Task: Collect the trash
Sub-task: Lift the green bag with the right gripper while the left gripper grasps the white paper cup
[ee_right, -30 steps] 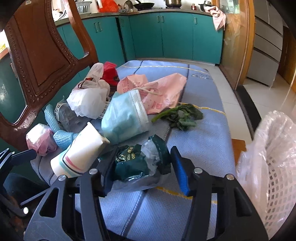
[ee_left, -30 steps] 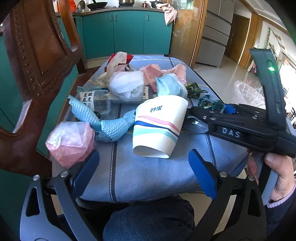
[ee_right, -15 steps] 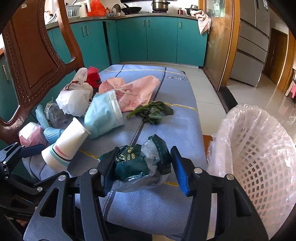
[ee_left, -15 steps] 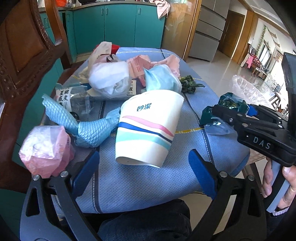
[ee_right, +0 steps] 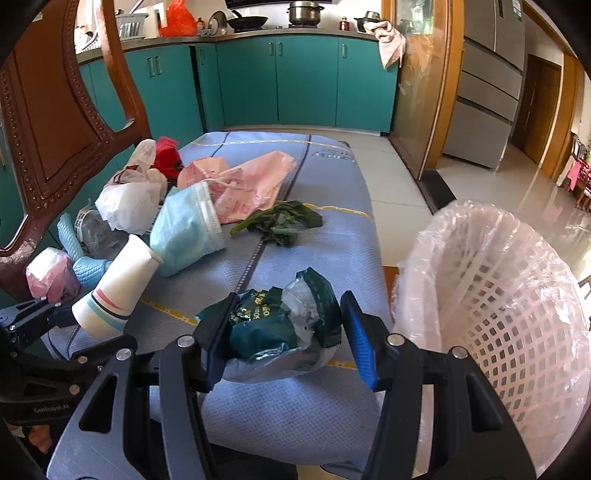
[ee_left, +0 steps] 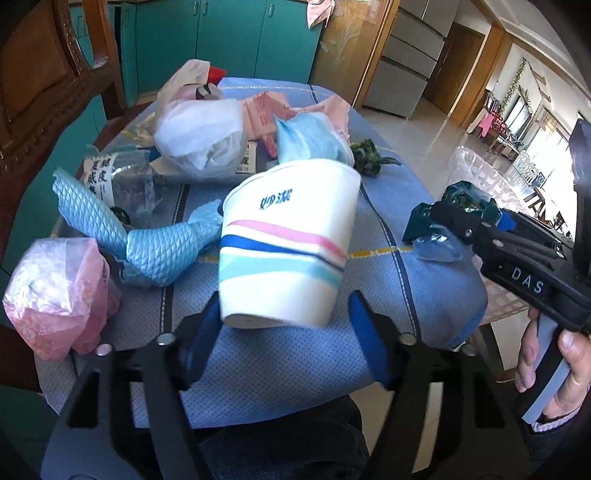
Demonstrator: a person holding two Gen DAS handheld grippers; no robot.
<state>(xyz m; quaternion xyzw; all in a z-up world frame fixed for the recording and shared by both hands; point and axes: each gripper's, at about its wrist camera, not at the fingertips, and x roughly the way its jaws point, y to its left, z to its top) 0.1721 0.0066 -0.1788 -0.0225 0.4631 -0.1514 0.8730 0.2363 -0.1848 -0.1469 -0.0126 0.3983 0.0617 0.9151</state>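
This is a home kitchen that opens onto a living area. Teal cabinets run along the far wall under a counter holding a pot and pan, with a steel fridge at the right. A carved wooden chair stands on the left beside a cloth-covered table, and glossy floor tiles stretch away right.

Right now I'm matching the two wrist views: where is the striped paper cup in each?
Left wrist view: the striped paper cup fills the centre, lying on its side between the closing fingers of the left hand-held gripper.
Right wrist view: the cup sits at lower left.
Shared landmark: the blue face mask just behind the cup.
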